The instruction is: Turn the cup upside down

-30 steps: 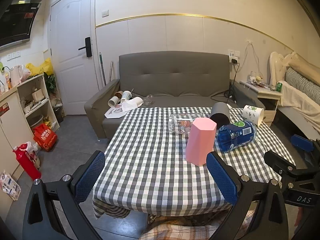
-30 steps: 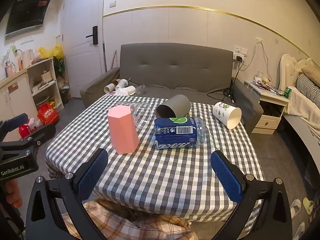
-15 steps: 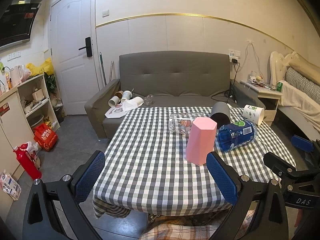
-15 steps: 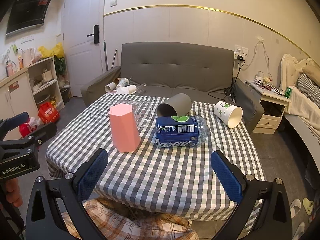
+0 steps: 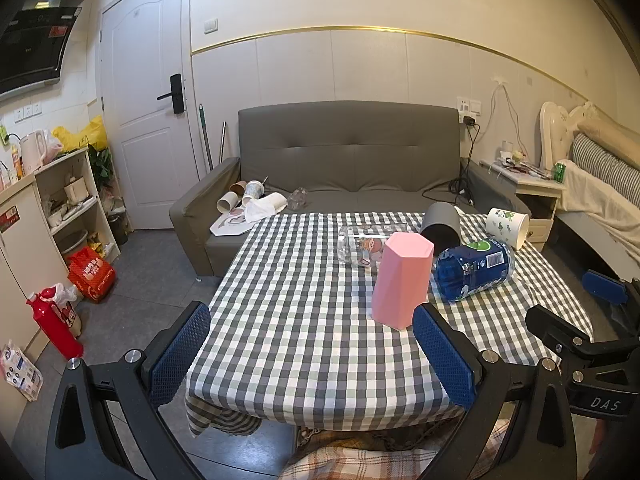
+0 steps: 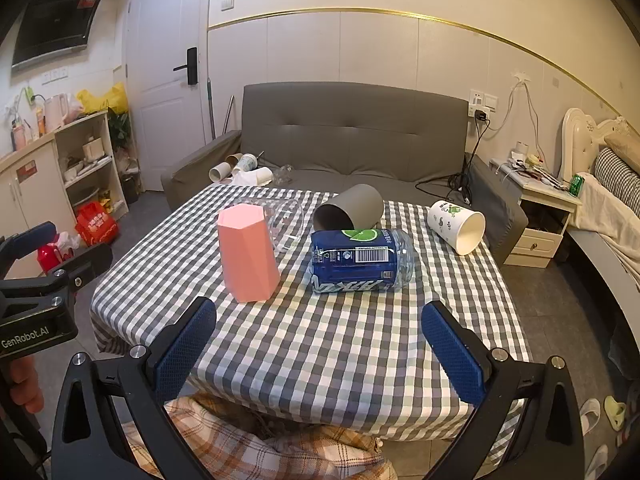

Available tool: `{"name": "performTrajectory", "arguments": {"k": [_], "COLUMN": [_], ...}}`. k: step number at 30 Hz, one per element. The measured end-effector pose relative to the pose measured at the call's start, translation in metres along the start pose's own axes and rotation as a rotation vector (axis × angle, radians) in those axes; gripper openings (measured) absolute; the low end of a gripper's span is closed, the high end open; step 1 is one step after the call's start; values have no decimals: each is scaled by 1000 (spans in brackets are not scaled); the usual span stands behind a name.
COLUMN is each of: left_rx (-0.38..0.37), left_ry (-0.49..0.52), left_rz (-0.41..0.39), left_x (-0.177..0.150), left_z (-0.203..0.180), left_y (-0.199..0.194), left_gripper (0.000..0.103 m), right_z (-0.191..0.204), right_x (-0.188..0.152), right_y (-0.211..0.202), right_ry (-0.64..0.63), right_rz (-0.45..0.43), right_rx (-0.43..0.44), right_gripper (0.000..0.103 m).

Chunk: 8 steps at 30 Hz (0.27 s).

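Observation:
A pink faceted cup (image 5: 402, 280) stands with its closed end up on the checked table (image 5: 304, 320); it also shows in the right wrist view (image 6: 248, 254). Lying on their sides are a grey cup (image 6: 350, 212), a clear glass cup (image 6: 282, 222), a white printed paper cup (image 6: 456, 226) and a blue-labelled plastic jar (image 6: 360, 266). My left gripper (image 5: 312, 354) is open and empty above the table's near edge. My right gripper (image 6: 318, 350) is open and empty, short of the jar.
A grey sofa (image 5: 348, 168) with paper cups on its seat stands behind the table. Shelves (image 5: 68, 208) and a red bottle (image 5: 54, 324) are at the left. A bedside table (image 6: 544, 208) and bed are at the right. Plaid-clad legs (image 6: 260, 452) are below.
The right wrist view has shifted slightly closer to the table. The left gripper has hardly moved. Both grippers stay open.

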<state>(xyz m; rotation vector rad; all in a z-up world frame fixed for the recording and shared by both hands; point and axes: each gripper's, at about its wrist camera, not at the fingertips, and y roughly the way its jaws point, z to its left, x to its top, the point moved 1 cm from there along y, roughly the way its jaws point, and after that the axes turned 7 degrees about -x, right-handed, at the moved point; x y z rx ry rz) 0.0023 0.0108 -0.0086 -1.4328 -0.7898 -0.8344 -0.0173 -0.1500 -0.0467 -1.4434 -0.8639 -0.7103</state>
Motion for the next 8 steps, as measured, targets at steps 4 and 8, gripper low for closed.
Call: {"name": "performTrajectory", "arguments": {"k": [4,8], "left_rx": [3,6], "left_ry": [2,7], "left_rz": [0,-2], "left_x": [-1,-2], "left_z": [1,2], "left_y": [0,0], "left_gripper": [103,103], "right_z": [1,1], "right_x": [-2,-3], "right_y": [1,2], "right_ry": [-2,-7], "right_rz": [4,7], "right_rx": [-1,-2], "right_gripper": [103,103]}}
